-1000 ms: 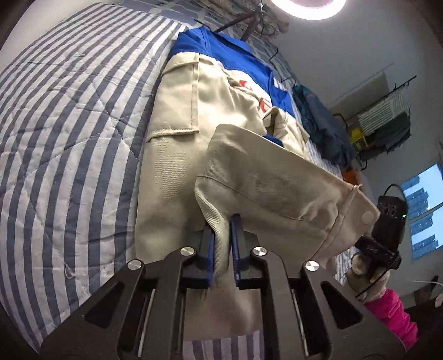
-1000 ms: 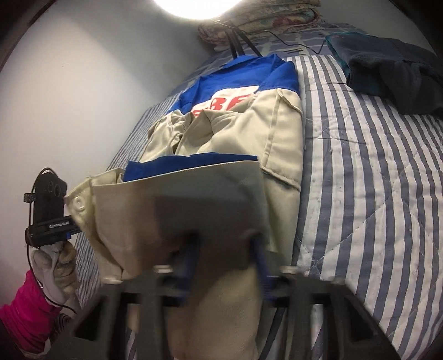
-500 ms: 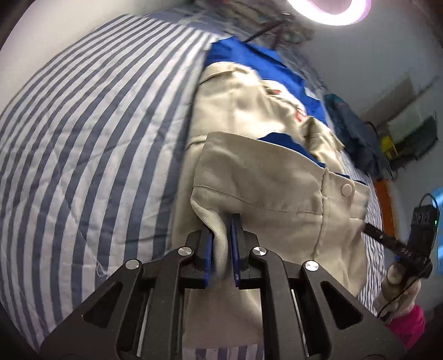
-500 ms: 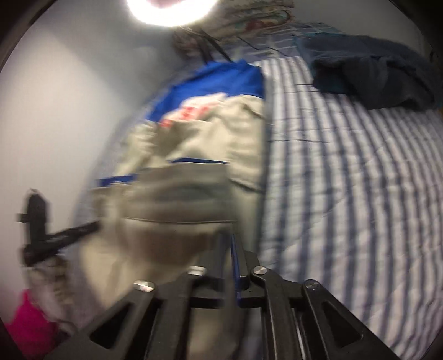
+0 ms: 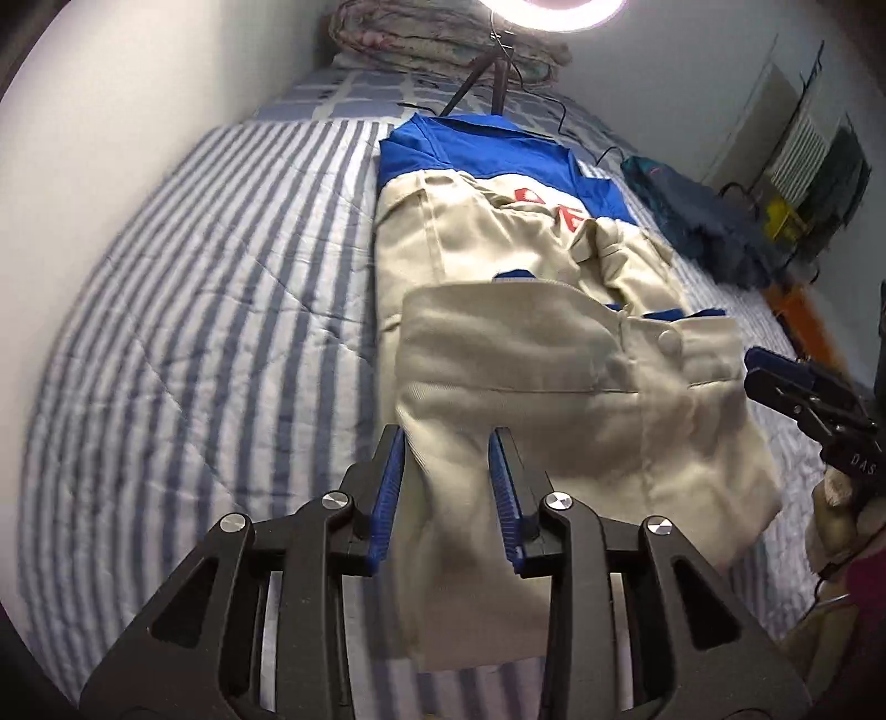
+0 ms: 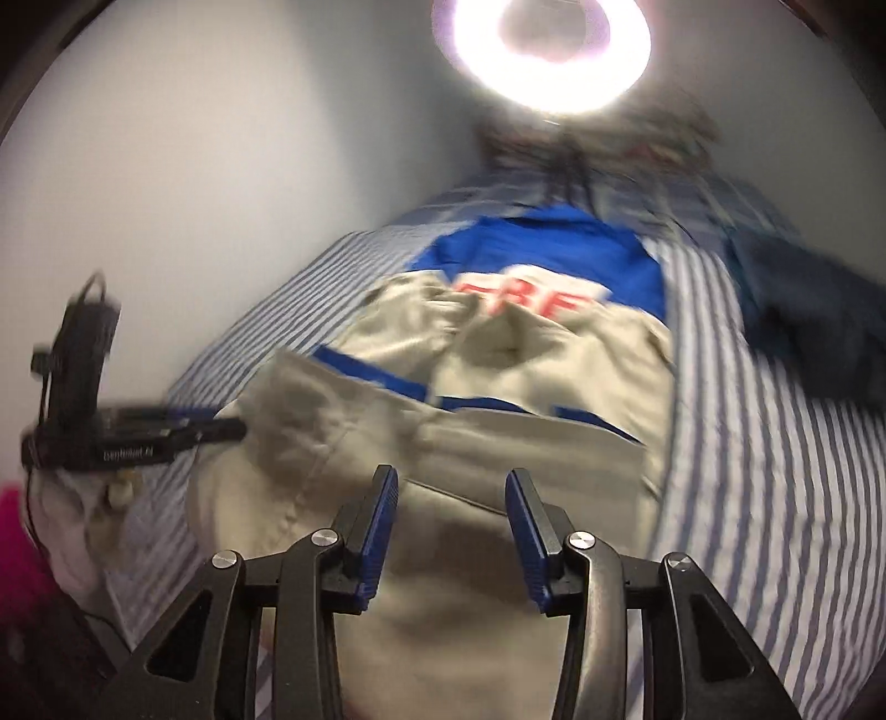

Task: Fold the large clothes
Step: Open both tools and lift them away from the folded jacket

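A beige work jacket [image 5: 498, 266] with a blue yoke and red letters lies lengthwise on the striped bed; it also shows in the right wrist view [image 6: 526, 354]. Its lower hem part [image 5: 554, 387] is folded up over the body, with a snap button [image 5: 669, 339] showing. My left gripper [image 5: 447, 437] is open, its blue pads either side of the fold's near left corner. My right gripper [image 6: 451, 479] is open just above the fold's near edge [image 6: 443, 443]. The right gripper's tip [image 5: 775, 376] shows at the fold's right side in the left wrist view.
The blue-and-white striped quilt [image 5: 194, 310] covers the bed. A dark blue garment [image 5: 703, 221] lies on the right side. A ring light [image 6: 540, 50] on a tripod [image 5: 487, 72] stands at the head by folded blankets [image 5: 443, 39]. A wall runs along the left.
Both grippers held the hem pinched shut and carried it up over the jacket. Now both have opened and the fold has dropped onto the jacket.
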